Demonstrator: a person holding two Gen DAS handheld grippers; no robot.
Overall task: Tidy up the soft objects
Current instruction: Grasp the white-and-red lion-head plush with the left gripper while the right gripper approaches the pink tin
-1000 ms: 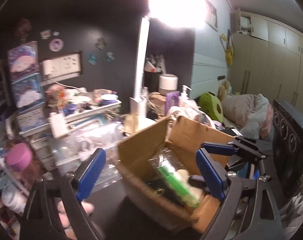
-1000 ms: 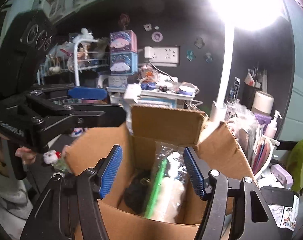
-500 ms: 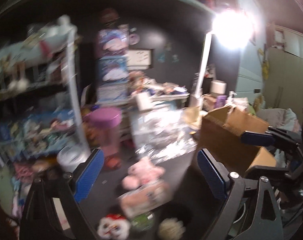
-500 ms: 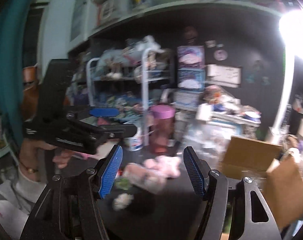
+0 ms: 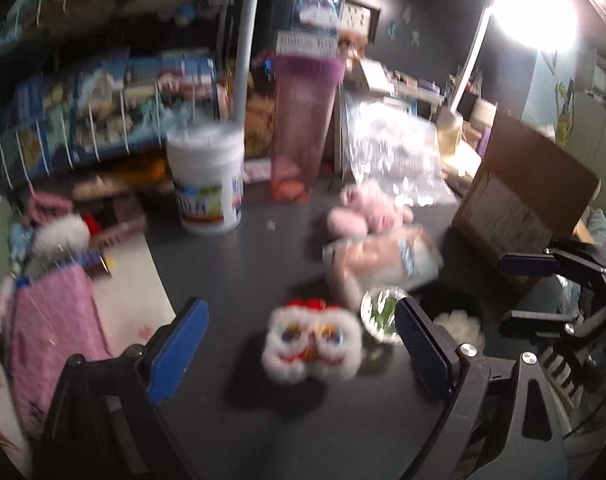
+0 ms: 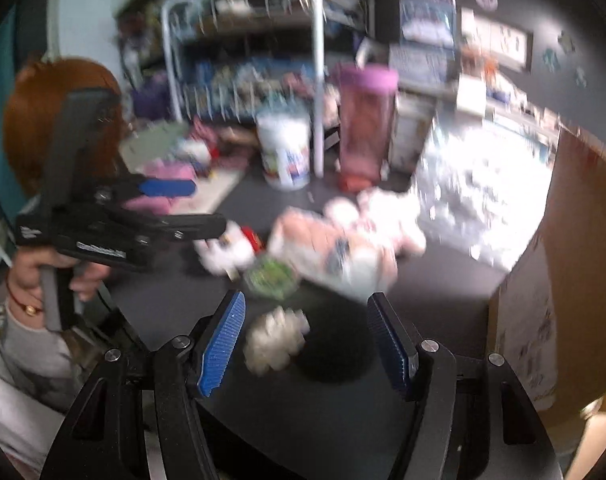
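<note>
A cluster of soft toys is seen on the dark bench (image 5: 231,264). A white fluffy mask-faced toy with red trim (image 5: 312,346) lies nearest in the left wrist view, framed between the blue pads of the left gripper (image 5: 299,344), whose jaws are spread wide and touch nothing. Just right of it a small round clear-packed green item (image 5: 379,314) is seen, and beyond that a cream pompom (image 5: 461,326) on a black patch. Farther back a bagged plush (image 5: 383,258) lies touching a pink plush (image 5: 367,210).

In the right wrist view the cream pompom (image 6: 275,338) sits between the pads of the right gripper (image 6: 305,346), nearer the left pad; the jaws are held wide apart and nothing is gripped. Contact with the pad cannot be told through the blur.

A cardboard box (image 5: 523,200) stands at the right of the bench. At the far side a white tub (image 5: 205,180), a pink tumbler with purple lid (image 5: 305,120) and crumpled clear plastic (image 5: 391,156) are found.
</note>
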